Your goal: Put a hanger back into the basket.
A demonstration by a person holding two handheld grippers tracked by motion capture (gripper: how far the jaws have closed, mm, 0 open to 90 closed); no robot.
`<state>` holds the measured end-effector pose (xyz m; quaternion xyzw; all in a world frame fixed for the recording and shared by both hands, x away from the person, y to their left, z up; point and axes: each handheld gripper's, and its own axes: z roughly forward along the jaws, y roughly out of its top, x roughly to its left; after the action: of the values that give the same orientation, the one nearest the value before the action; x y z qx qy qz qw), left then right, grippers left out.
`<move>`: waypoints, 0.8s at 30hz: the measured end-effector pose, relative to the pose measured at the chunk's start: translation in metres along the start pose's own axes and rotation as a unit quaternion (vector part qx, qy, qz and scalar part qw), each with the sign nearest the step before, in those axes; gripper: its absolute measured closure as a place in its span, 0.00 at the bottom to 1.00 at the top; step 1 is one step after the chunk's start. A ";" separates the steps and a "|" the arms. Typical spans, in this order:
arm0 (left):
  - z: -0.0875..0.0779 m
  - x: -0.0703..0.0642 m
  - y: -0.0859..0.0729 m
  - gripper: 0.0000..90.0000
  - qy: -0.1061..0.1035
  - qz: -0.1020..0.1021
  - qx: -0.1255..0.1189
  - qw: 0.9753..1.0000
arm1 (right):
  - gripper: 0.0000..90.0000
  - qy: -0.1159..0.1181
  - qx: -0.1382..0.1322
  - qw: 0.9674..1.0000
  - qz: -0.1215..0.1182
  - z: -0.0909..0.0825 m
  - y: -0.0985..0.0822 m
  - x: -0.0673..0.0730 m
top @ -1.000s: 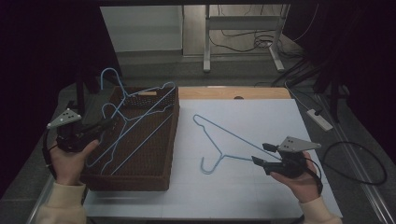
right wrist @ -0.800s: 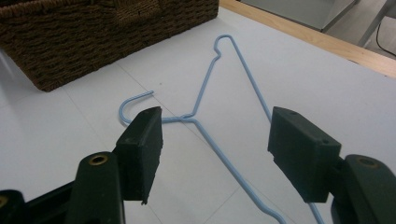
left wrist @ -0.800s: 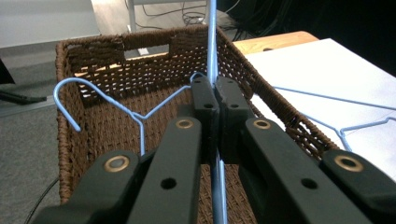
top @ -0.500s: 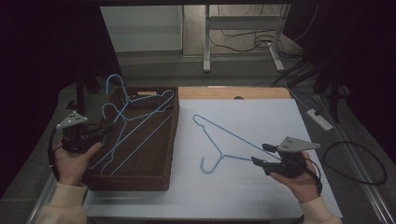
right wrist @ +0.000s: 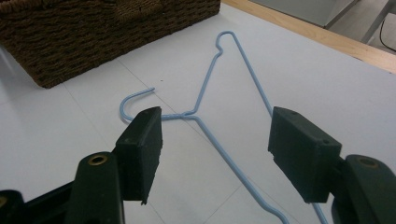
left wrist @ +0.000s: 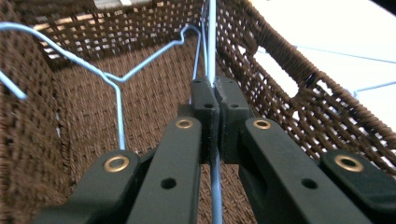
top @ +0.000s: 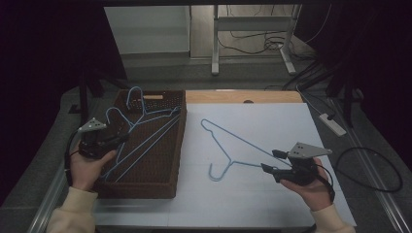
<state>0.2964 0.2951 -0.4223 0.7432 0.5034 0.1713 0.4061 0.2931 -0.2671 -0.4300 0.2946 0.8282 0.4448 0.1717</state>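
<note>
1. White tabletop (top: pixel 291 126) under dim light, a dark floor with cables behind; the wicker basket (top: pixel 160 184) is the landmark.
2. Inside the basket, the left tongs (left wrist: pixel 215 93) are clenched on the thin rod of a blue wire hanger (top: pixel 145 141).
3. Right of the basket, a second wire hanger (top: pixel 233 145) lies flat; the right tongs (right wrist: pixel 215 149) are released, straddling its arm.
4. Such hangers seem light, springy and smooth, so they may pivot; grasp near the twisted neck.
5. Rough weave can catch hooks.
</note>
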 end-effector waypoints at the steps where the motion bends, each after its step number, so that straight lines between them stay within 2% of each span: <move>1: 0.004 0.000 -0.001 0.98 0.001 0.001 0.009 1.000 | 0.40 0.000 0.000 1.000 0.000 0.000 0.000 0.000; 7: 0.012 0.004 -0.002 0.97 0.008 -0.003 0.030 1.000 | 0.40 0.001 0.001 1.000 0.000 0.000 0.000 0.000; 12: 0.016 0.008 -0.005 0.97 0.033 -0.003 0.060 0.998 | 0.40 0.002 0.006 1.000 0.000 0.002 -0.001 0.000; 15: 0.019 0.011 -0.005 0.97 0.034 -0.010 0.077 0.996 | 0.39 0.005 0.008 1.000 0.000 0.003 -0.001 0.000; 20: 0.024 0.010 -0.004 0.96 0.044 0.000 0.093 0.995 | 0.39 0.005 0.012 1.000 -0.002 0.004 -0.001 0.000; 22: 0.026 0.011 -0.003 0.88 0.042 -0.004 0.094 0.995 | 0.39 0.006 0.012 1.000 -0.001 0.004 -0.001 0.000; 24: 0.027 0.010 -0.003 0.76 0.049 -0.002 0.090 0.995 | 0.39 0.006 0.011 1.000 -0.001 0.004 -0.001 0.000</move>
<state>0.3170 0.2933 -0.4428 0.7663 0.5379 0.1606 0.3125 0.2949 -0.2657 -0.4332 0.2931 0.8345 0.4369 0.1635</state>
